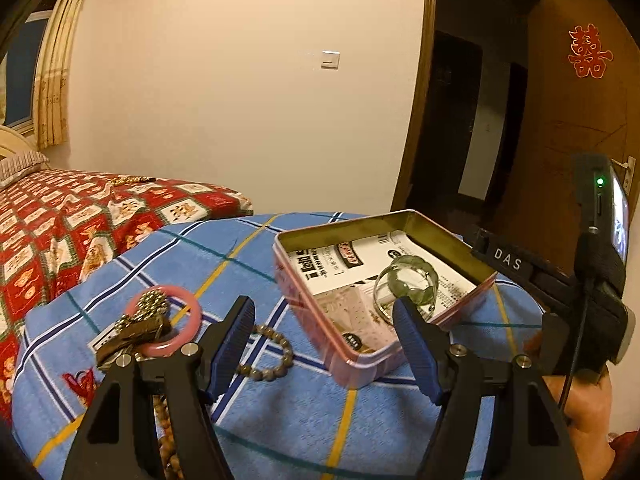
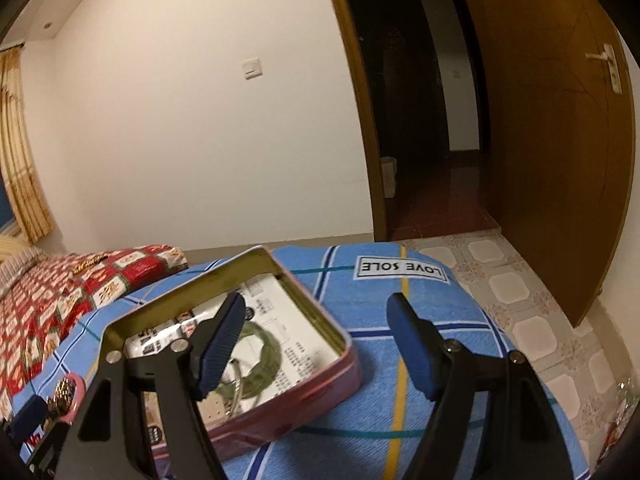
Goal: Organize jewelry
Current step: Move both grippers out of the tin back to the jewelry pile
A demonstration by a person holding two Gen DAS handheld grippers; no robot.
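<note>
An open pink tin box point(image 1: 360, 354) lined with printed paper sits on a blue plaid cloth point(image 1: 224, 248). A green bangle point(image 1: 412, 282) lies inside it, also in the right wrist view point(image 2: 266, 354). Left of the tin lie a pink bangle point(image 1: 192, 322), a silver bead chain point(image 1: 150, 300) and a brown bead bracelet point(image 1: 270, 356). My left gripper point(image 1: 324, 322) is open and empty, its jaws astride the tin's near corner. My right gripper point(image 2: 316, 330) is open and empty above the tin's right rim point(image 2: 312, 300).
A bed with a red patterned quilt point(image 1: 60, 220) lies to the left. The right gripper's body point(image 1: 600, 264) shows at the right of the left wrist view. An open wooden door point(image 2: 560, 140) and tiled floor point(image 2: 540, 320) lie to the right.
</note>
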